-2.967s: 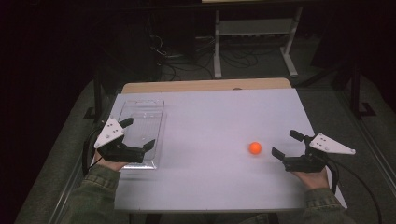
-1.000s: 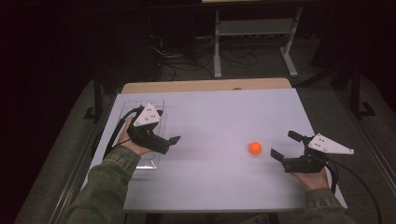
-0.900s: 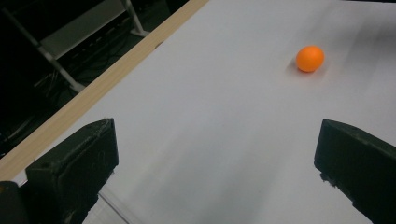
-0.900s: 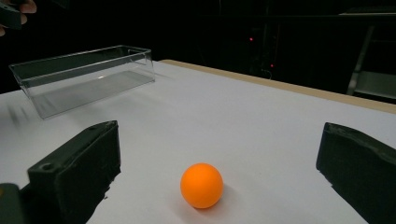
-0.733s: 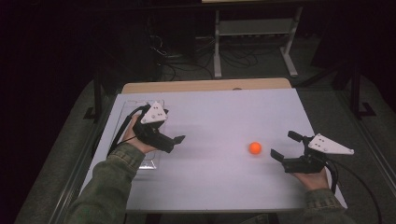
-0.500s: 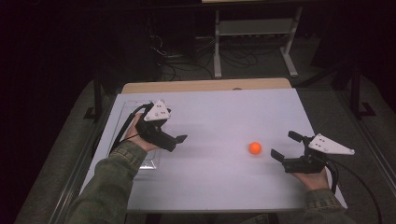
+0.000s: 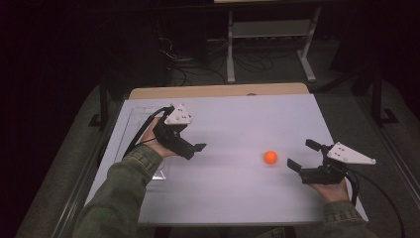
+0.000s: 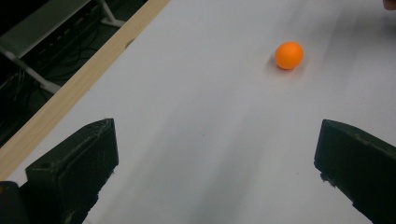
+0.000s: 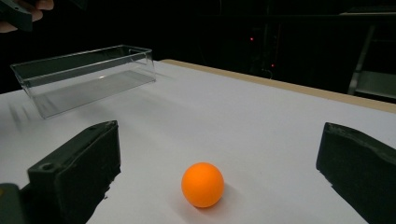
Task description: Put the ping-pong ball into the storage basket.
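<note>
right gripper [image 7: 303,156] sits jaws wide and empty, with the ball [image 7: 270,157] on the table [image 7: 237,114] just ahead, near its jaw line. left gripper [image 7: 194,148], also wide and empty, aims at the ball from well apart; right is nearer.

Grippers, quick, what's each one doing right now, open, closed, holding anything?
Left gripper: open, holding nothing.
Right gripper: open, holding nothing, orange ball just ahead.
</note>
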Demonstrator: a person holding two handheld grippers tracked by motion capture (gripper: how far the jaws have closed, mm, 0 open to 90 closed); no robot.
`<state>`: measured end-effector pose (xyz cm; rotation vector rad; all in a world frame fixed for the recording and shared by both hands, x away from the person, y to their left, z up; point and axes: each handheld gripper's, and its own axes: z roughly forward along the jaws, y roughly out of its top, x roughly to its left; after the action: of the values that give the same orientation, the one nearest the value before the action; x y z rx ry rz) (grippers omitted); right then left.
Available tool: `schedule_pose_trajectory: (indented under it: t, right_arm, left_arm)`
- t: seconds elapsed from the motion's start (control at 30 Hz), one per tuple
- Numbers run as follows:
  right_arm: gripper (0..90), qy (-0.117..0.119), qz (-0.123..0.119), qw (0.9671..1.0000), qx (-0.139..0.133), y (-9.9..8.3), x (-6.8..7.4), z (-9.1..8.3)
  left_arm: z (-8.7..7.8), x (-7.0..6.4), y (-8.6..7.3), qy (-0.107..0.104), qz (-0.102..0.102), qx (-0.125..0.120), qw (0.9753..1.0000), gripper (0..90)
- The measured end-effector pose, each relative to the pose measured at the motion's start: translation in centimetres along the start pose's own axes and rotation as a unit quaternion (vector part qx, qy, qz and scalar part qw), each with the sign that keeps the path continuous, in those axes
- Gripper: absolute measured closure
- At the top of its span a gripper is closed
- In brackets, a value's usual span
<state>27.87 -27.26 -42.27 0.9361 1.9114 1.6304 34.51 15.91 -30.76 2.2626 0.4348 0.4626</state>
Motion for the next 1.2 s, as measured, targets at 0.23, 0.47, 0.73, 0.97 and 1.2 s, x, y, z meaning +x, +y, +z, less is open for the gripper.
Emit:
schedule_pose_trajectory:
  t: [0.23,0.47,0.73,0.97,1.2]
  right_arm:
    - [0.0,0.000,0.000,1.0000,0.000,0.0,0.0,0.0]
    - [0.0,0.000,0.003,1.0000,-0.001,0.0,-0.1,0.0]
    - [0.0,0.000,0.005,1.0000,-0.002,-0.1,-0.1,-0.1]
    - [0.0,0.001,0.006,1.0000,-0.003,-0.2,-0.2,-0.1]
    - [0.0,0.001,0.005,1.0000,-0.002,-0.2,-0.2,-0.1]
  left_arm:
    - [0.6,-0.1,0.9,-0.012,0.005,0.009,0.9999,0.0]
    - [1.4,-0.1,1.9,-0.021,0.013,0.016,0.9996,0.0]
    - [2.4,-0.4,2.9,-0.030,0.030,0.018,0.9989,0.0]
    - [3.0,-0.4,3.4,-0.038,0.035,0.015,0.9986,0.0]
    - [3.1,-0.2,3.7,-0.045,0.032,0.006,0.9984,0.0]
